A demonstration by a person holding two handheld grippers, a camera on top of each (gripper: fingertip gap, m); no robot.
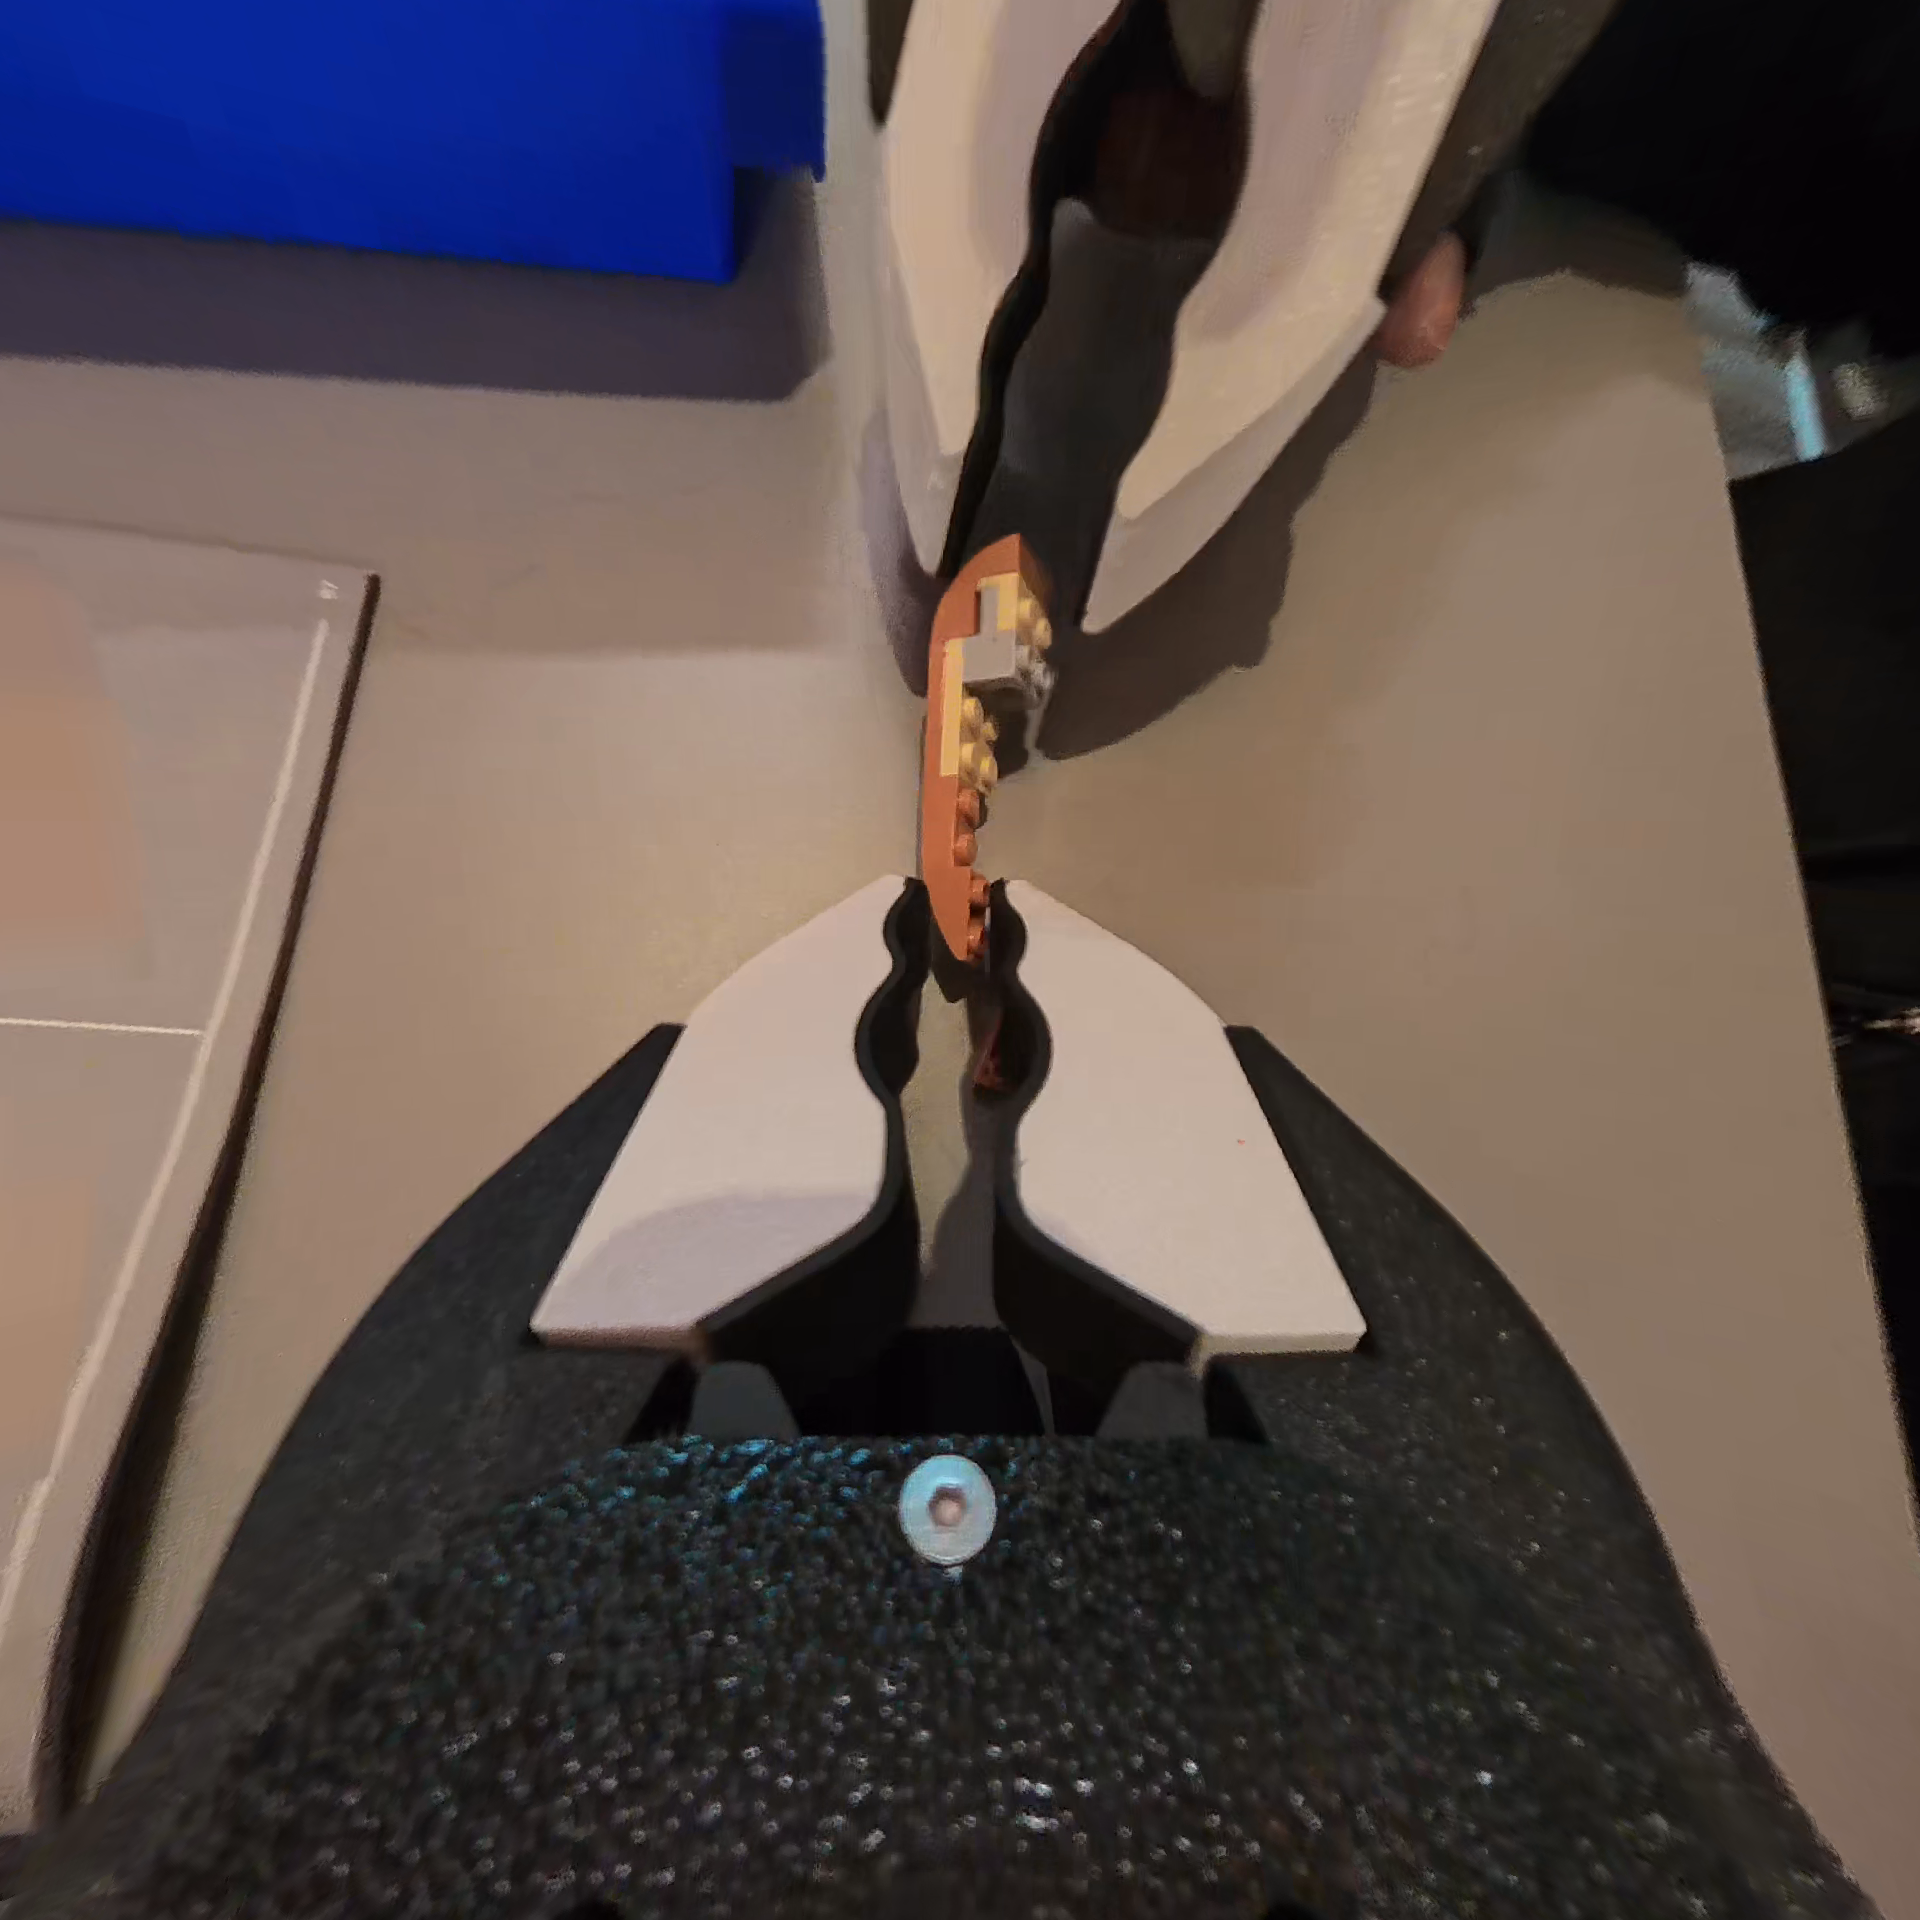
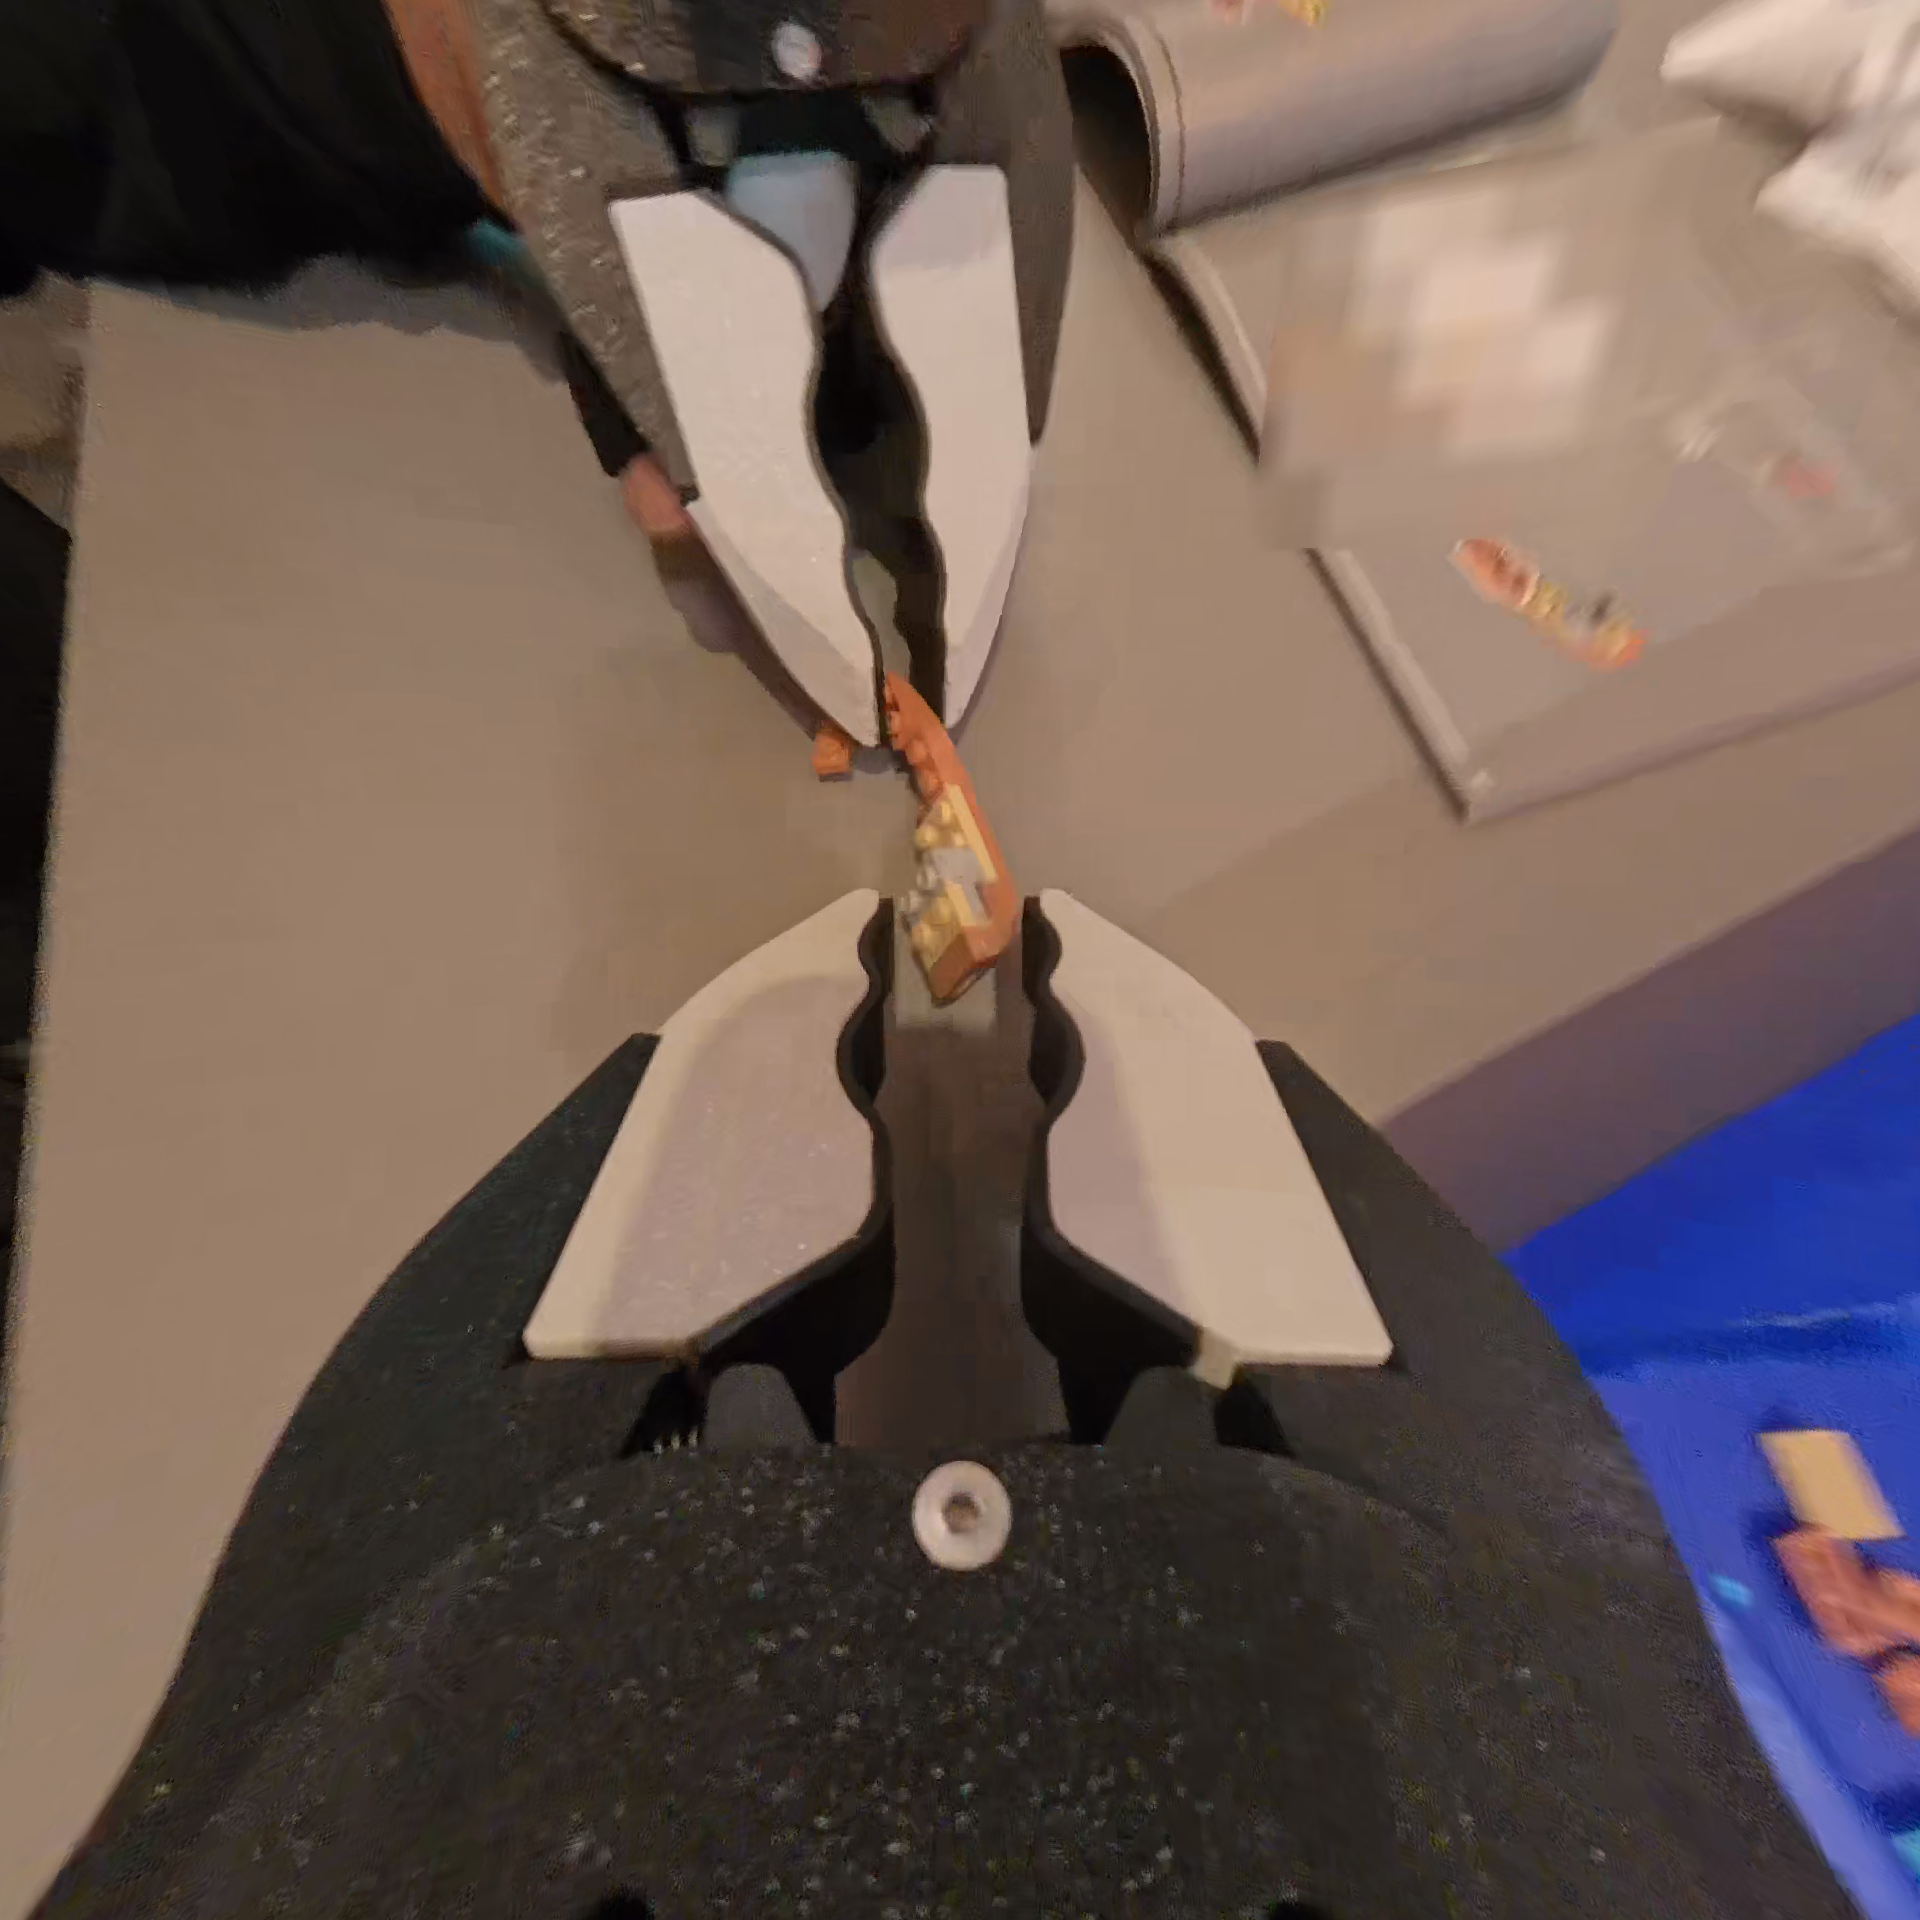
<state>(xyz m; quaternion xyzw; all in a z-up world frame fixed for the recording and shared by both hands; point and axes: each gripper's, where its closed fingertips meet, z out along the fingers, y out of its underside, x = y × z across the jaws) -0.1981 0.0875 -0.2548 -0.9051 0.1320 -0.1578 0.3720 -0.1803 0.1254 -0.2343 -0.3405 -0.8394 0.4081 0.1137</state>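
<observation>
Left gripper (image 1: pixel 956 914) pinched tight on near end of orange brick plate (image 1: pixel 951 769), held above tan table (image 1: pixel 582 831). Right gripper (image 2: pixel 956 914) fingers parted around far end, not pressing it.

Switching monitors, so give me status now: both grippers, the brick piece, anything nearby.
Left gripper shut on orange brick assembly, near end. Right gripper open around far end, gaps showing. Blue bin and booklet off to sides.

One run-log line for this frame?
left gripper: shut on orange studded brick plate | right gripper: open around plate's far end | beige tabletop
</observation>
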